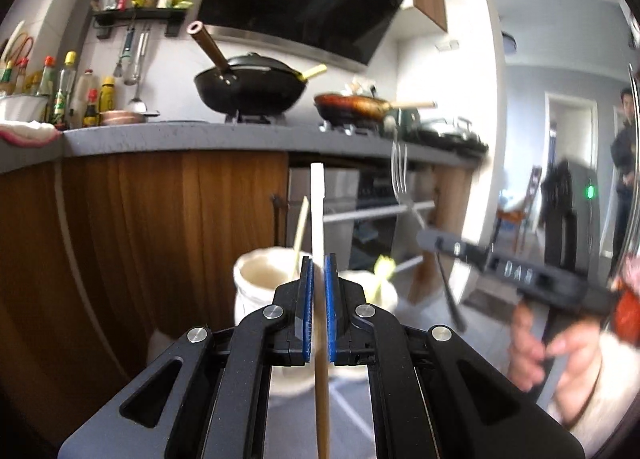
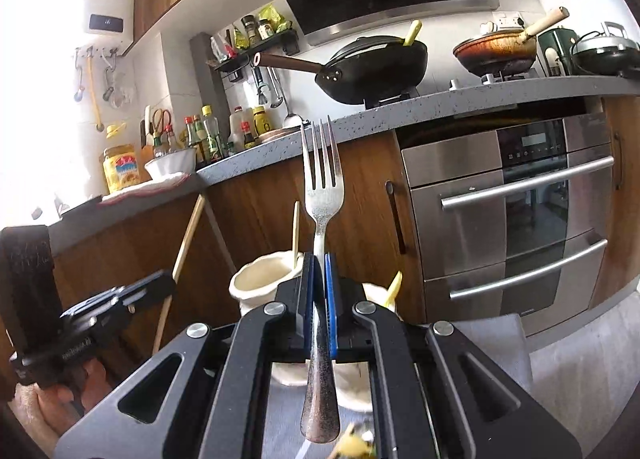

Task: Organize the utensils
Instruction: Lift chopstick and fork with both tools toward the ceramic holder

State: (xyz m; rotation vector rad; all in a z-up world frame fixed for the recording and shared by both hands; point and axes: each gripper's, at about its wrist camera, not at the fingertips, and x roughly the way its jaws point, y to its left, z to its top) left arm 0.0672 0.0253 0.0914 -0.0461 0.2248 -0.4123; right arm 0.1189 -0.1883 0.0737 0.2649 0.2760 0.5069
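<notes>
So, left wrist view first: the left tool (image 1: 319,279) is clenched on a thin stick-like utensil (image 1: 318,211), white at the top and wood-coloured lower down, standing nearly upright between the blue pads (image 1: 306,299). Its bottom end runs off the frame edge, so I can't say what kind of utensil it really is. Behind the tool sits a cream holder (image 1: 256,279), partly blocked by the tool body, with one pale stick (image 1: 301,231) poking up out of it. A second cream holder (image 1: 376,291) is just to its right, mostly hidden, with something yellowish at the rim that's too blurry to name. Off to the right, the right tool (image 1: 430,239) and the hand (image 1: 560,355) on it are smeared by blur, and the fork (image 1: 402,179) it carries is only just readable.

Right wrist view is sharper. The right tool (image 2: 320,271) is clamped on the fork (image 2: 322,187) at its neck, tines up, handle hanging toward the camera. Same two holders behind it: the left cream holder (image 2: 256,279) with the pale stick (image 2: 296,231) in it, and the second cream holder (image 2: 376,293) nearly all covered, with a yellow bit (image 2: 394,289) sticking out. What the holders stand on is hidden. The left tool (image 2: 120,299) is cut off at the lower left, with only its stick's shaft (image 2: 186,243) showing.
</notes>
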